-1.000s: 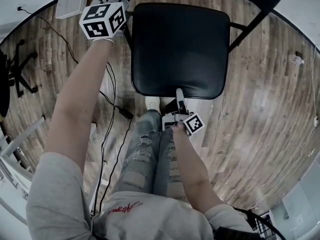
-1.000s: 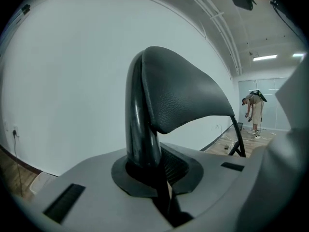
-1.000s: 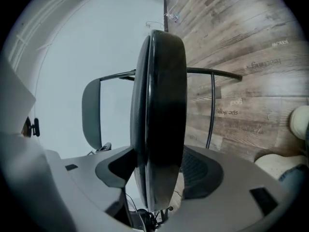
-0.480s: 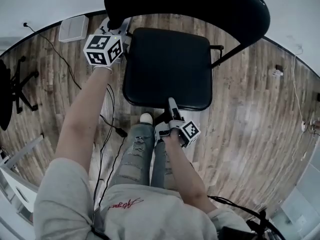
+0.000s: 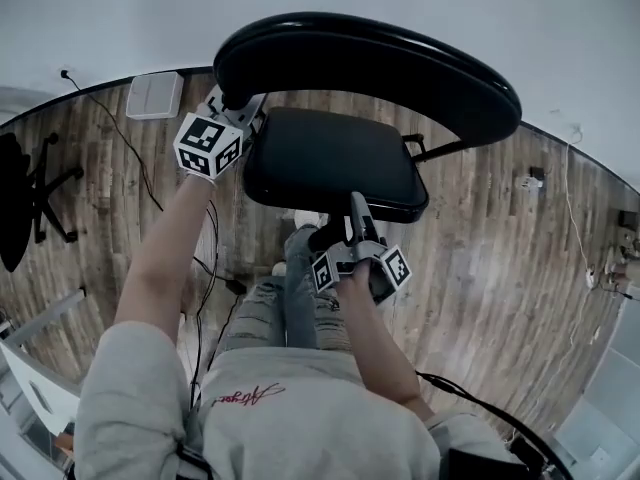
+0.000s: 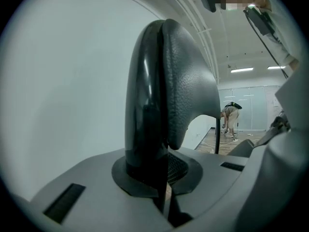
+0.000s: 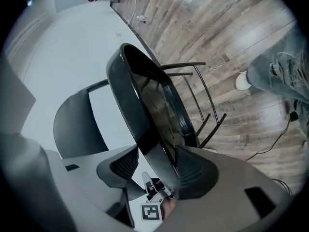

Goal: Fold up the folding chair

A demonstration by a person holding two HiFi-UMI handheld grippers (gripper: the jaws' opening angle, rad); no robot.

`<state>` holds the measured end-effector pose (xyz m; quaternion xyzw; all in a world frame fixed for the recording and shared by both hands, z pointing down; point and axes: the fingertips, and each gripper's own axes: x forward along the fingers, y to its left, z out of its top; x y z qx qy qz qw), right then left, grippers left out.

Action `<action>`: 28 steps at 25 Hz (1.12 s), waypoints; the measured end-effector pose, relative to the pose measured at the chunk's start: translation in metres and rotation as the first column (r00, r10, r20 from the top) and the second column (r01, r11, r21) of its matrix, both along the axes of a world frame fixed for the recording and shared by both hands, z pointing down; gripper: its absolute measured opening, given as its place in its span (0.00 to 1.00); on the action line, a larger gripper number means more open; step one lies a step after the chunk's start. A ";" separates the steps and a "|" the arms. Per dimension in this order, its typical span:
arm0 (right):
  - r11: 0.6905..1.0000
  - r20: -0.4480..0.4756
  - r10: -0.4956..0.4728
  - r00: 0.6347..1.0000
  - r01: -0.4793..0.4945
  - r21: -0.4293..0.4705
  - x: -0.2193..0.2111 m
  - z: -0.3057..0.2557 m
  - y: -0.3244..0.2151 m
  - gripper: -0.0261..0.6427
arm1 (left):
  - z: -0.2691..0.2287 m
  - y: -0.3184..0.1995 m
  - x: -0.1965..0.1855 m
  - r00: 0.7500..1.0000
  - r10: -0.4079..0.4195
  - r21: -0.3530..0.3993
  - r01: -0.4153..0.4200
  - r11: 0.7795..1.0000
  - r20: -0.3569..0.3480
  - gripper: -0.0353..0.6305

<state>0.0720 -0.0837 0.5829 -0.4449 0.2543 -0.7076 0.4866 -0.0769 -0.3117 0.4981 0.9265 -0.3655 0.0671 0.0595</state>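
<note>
On the wood floor (image 5: 500,268) ahead of my legs, the folding chair (image 5: 340,158) is standing with its seat (image 7: 145,110) tilting. I am stretching my left arm forward, almost straight, with my left claw (image 5: 232,108) pinching nearly closed on the left end of the backrest (image 6: 183,81). I am keeping my right arm bent near my body, with my right claw (image 5: 356,213) clamping the seat's front edge, one pad on each face.

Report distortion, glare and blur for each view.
Head view: the fisheye bows the wooden floor into an arc, and all is sharp. Left gripper view: dark round vignette, the backrest looms close, the ceiling lights glare. Right gripper view: the glossy seat carries a brownish reflection, and the edges are stretched.
</note>
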 end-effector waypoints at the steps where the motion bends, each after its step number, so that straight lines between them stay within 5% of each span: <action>1: 1.000 -0.009 -0.007 1.000 0.007 0.002 0.002 -0.008 -0.011 0.40 | -0.002 -0.002 0.001 1.000 0.011 -0.001 -0.011 1.000 0.000 0.09; 6: 0.999 -0.053 -0.042 0.998 0.041 -0.021 0.010 -0.030 -0.053 0.37 | -0.009 -0.024 0.007 0.999 0.034 -0.021 -0.034 0.999 0.006 0.09; 16: 0.956 -0.169 -0.288 0.943 0.293 0.006 0.007 -0.045 -0.134 0.29 | -0.006 -0.107 0.010 0.999 -0.026 -0.085 0.023 0.996 -0.033 0.09; 28: 0.949 -0.260 -0.299 0.918 0.314 0.018 0.011 -0.058 -0.189 0.25 | -0.007 -0.163 0.015 0.997 -0.077 -0.095 0.074 0.993 -0.029 0.09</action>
